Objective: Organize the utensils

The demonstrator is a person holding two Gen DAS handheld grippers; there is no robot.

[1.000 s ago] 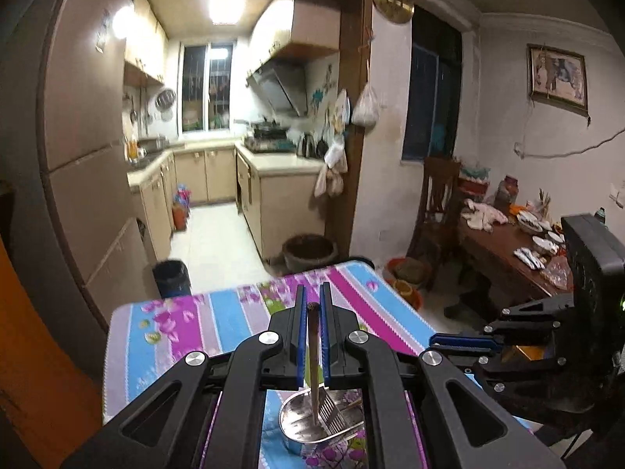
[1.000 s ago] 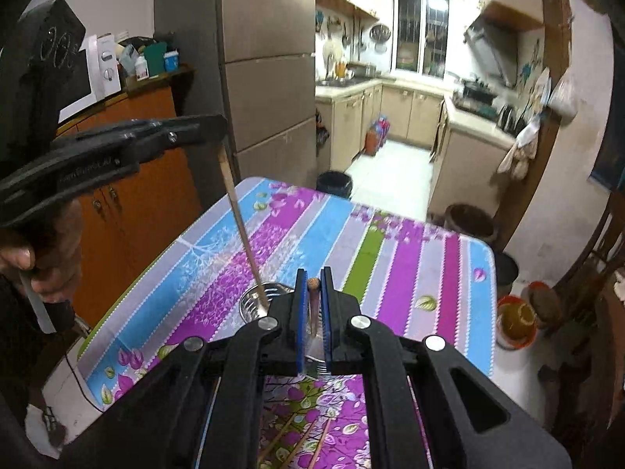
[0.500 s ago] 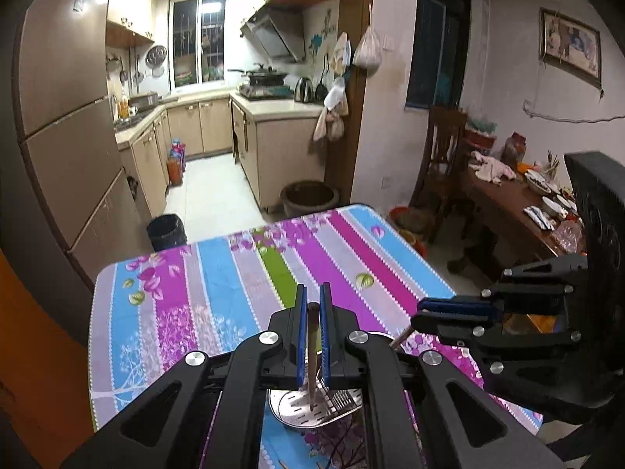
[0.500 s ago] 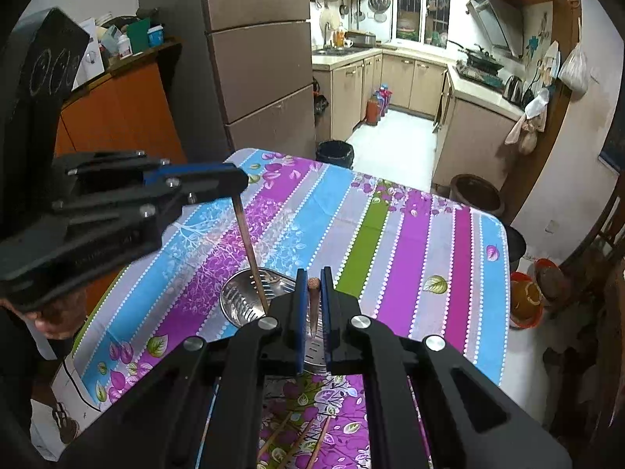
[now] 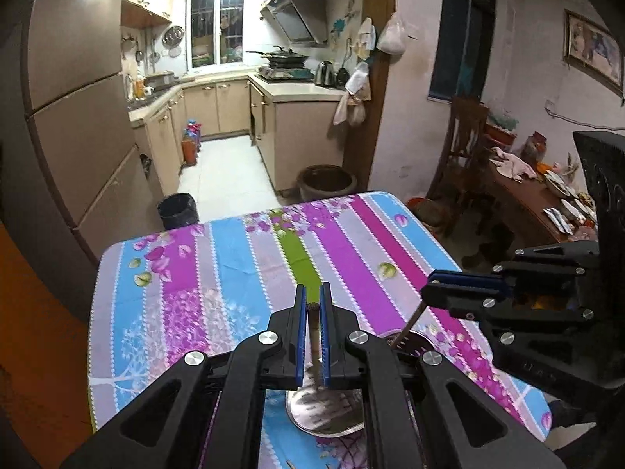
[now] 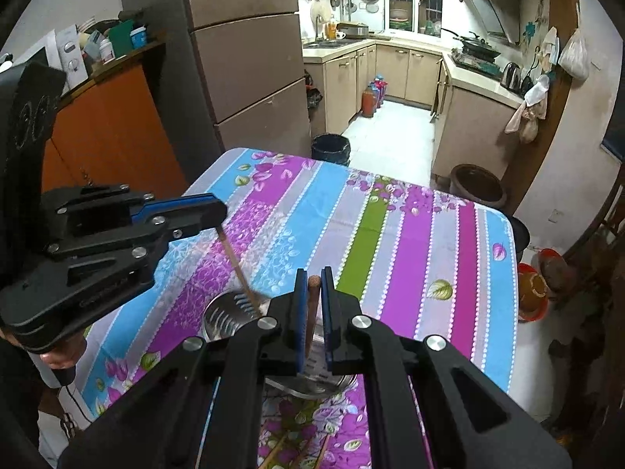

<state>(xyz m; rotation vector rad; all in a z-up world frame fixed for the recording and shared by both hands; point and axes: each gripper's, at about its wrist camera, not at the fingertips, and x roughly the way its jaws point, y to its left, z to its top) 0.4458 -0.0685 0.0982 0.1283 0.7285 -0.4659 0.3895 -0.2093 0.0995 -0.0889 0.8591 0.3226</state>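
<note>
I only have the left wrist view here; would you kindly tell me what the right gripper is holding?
Observer: The right gripper is shut on a wooden handle; its metal head sits under the fingers.
Operator: Thank you. Is anything lying nearer than that head?
Observer: Yes, chopsticks lie on the cloth at the near edge.
Operator: And where is my spatula's head?
Observer: The slotted head of the left gripper's spatula shows just left of the right gripper's finger.
</note>
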